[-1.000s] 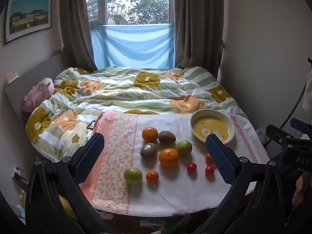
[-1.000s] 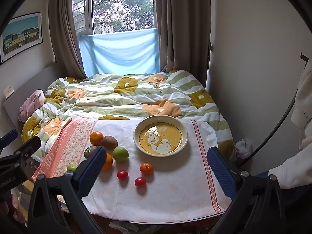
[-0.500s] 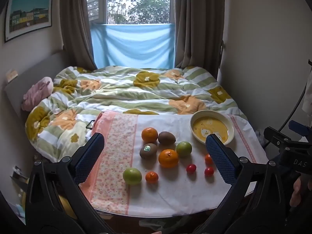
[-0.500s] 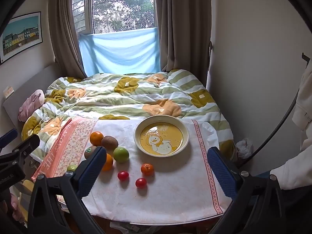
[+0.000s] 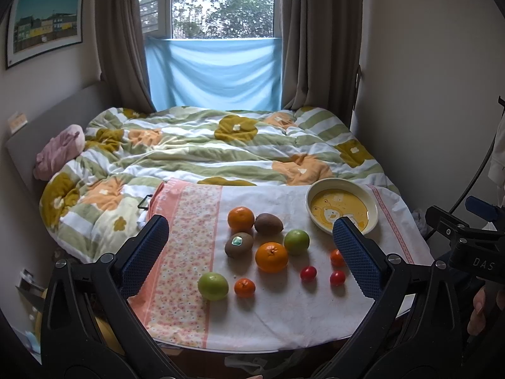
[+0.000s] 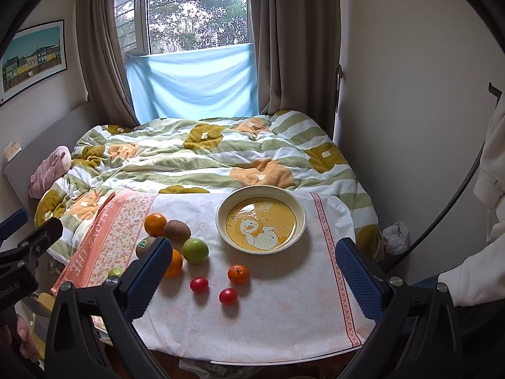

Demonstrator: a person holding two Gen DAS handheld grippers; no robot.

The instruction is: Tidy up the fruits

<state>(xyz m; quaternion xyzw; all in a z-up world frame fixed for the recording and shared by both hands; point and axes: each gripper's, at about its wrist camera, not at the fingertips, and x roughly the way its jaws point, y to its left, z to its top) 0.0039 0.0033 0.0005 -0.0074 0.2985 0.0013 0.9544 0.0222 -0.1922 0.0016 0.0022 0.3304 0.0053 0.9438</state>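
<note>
On a cloth-covered table [image 5: 284, 322] lie several fruits: two oranges [image 5: 271, 256], two kiwis [image 5: 239, 243], two green apples [image 5: 213, 285], small mandarins [image 5: 244, 286] and cherry tomatoes [image 5: 308, 273]. A cream bowl [image 6: 222, 221] with a yellow duck print stands empty at the back right. My left gripper [image 5: 252, 262] is open, held above the table's near edge with the fruit cluster seen between its fingers. My right gripper [image 6: 252, 268] is open too, above the near edge, with a mandarin [image 6: 238, 273] and tomatoes [image 6: 228, 296] between its fingers.
A bed with a striped flower quilt [image 5: 221, 148] lies right behind the table. Curtains and a window [image 5: 221, 3] stand at the far end. A wall [image 6: 410, 94] runs close on the right. A white sleeve [image 6: 467, 281] shows at the right edge.
Both views have shifted only slightly. The fruits and the bowl have not moved, and both grippers stay open.
</note>
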